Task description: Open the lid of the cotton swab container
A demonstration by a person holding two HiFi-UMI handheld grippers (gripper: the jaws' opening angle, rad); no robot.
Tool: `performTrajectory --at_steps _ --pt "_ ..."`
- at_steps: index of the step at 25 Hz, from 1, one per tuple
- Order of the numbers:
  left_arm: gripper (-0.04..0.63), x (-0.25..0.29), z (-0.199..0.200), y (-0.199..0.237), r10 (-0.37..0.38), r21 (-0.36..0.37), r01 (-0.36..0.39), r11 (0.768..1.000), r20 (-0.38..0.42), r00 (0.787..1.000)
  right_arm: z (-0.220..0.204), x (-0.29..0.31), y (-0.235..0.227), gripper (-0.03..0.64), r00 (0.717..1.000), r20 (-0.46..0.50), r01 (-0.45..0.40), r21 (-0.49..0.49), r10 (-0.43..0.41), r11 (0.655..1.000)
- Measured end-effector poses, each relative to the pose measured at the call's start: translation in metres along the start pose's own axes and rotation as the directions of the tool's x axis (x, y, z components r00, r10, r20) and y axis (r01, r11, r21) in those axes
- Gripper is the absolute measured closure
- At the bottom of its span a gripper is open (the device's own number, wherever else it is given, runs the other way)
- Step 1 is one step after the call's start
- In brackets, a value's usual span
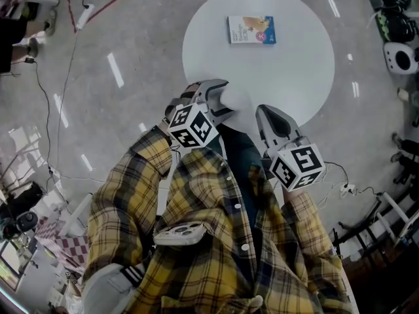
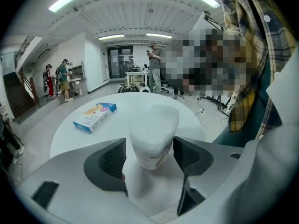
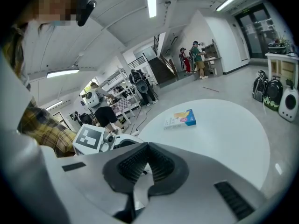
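Straddling the cotton swab container (image 2: 153, 134), the left gripper (image 2: 149, 146) has its fingers (image 2: 110, 160) spread wide, one on each side, pads not pressing on it as far as I can tell, so nothing is gripped yet. Right gripper (image 3: 145, 160) sits to the right with its fingers closed together and empty. The container stands at the near edge of the round white desk (image 1: 294, 70); a flat printed cardboard box (image 1: 251, 29) lies well apart at the far side. Lid looks still on, seam not clear.

Risks, as a judgement: the container looks like light, smooth frosted plastic on a slick desk top, so an off-centre close could shove or tip it, and this near the edge it could go off. Rounded, slippery walls may squirt out of the ribbed dark pads. Clamping too high would pin lid to body and block opening. The right gripper must open before it can work the lid.

Container is whitish, rounded, with a printed label low on the side.
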State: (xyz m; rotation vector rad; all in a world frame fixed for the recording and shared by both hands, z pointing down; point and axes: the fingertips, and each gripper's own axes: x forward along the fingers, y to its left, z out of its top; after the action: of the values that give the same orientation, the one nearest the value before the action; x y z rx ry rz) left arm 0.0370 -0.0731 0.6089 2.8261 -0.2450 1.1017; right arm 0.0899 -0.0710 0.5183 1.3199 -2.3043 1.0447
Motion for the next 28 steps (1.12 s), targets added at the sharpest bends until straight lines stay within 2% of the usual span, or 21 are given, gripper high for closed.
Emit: performTrajectory --at_steps 12,15,22,28 --pt "0.284 0.021 0.001 0.002 -0.006 0.035 0.007 0.999 -0.013 1.0 -0.003 -0.001 -0.005 0.6 1.0 0.009 0.022 0.027 -0.022 0.999" --pt "0.314 0.025 0.0 0.0 -0.021 0.038 0.021 0.999 -0.009 1.0 -0.005 0.001 -0.006 0.6 1.0 0.008 0.023 0.031 -0.023 0.999" --pt "0.322 0.025 0.001 0.0 -0.032 0.051 0.032 0.998 0.0 0.999 -0.003 0.002 -0.007 0.6 1.0 0.009 0.021 0.03 -0.021 0.999" --pt "0.324 0.024 0.002 0.002 -0.021 0.031 0.021 0.999 0.001 1.0 0.001 0.002 -0.009 0.6 1.0 0.012 0.018 0.027 -0.018 0.999"
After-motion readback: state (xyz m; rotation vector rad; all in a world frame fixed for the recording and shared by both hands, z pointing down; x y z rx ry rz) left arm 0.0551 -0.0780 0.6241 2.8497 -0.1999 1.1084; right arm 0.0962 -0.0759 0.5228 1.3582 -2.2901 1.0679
